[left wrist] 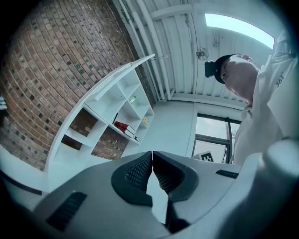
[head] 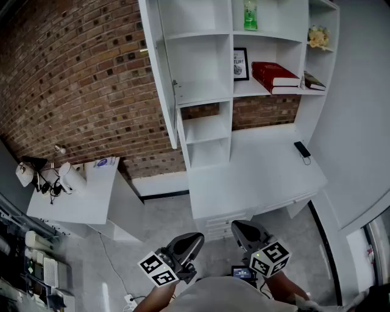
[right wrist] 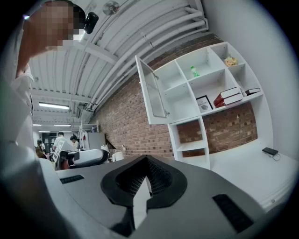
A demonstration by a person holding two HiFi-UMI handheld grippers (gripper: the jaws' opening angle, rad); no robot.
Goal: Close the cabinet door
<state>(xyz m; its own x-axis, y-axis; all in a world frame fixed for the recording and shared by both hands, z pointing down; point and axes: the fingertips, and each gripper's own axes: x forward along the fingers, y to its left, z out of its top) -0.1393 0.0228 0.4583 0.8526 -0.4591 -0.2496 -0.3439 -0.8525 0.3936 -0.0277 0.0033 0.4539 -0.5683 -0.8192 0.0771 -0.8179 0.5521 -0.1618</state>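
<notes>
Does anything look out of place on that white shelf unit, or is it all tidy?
Only one thing: the cabinet door at the upper left of the shelving stands swung wide open, jutting into the room. The rest looks tidy: the red books lie flat, the green bottle stands upright, and nothing looks spilled or broken.

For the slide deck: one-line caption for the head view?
Cabinet door open on the shelf unit; left gripper and right gripper shut, empty, low in frame.
</notes>
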